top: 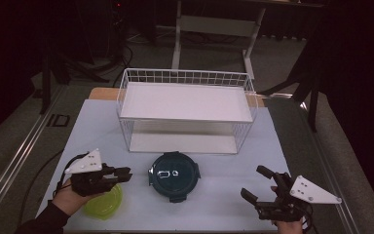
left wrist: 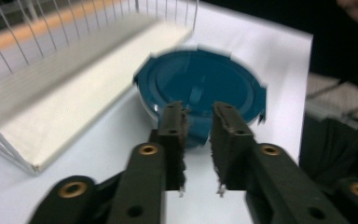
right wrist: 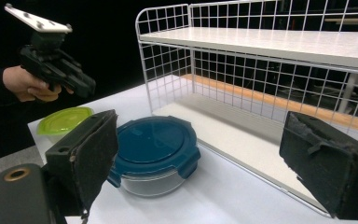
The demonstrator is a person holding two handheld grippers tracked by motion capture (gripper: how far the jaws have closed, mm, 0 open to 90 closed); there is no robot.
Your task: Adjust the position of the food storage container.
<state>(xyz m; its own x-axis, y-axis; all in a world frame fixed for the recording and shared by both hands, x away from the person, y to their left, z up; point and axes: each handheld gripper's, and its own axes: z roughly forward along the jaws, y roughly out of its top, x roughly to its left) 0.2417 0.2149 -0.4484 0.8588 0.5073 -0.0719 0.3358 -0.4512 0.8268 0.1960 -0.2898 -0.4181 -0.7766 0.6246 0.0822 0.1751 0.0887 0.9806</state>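
A round glass container with a dark blue clip lid [top: 174, 176] sits on the white table in front of the wire rack. My left gripper [top: 125, 173] hovers just left of it, above a yellow-green lidded container [top: 104, 204], and points at the blue lid [left wrist: 200, 84]. In the left gripper view its jaws [left wrist: 198, 112] are drawn in to a narrow gap with nothing between them. My right gripper [top: 254, 181] stands wide open near the front right edge. In the right gripper view its pads [right wrist: 200, 130] frame the blue container [right wrist: 154, 140] from a distance.
A white wire rack [top: 185, 102] with a flat upper shelf and a lower shelf stands across the back of the table [top: 97, 131]. Bare white surface lies between the blue container and my right gripper. The floor around the table is dark.
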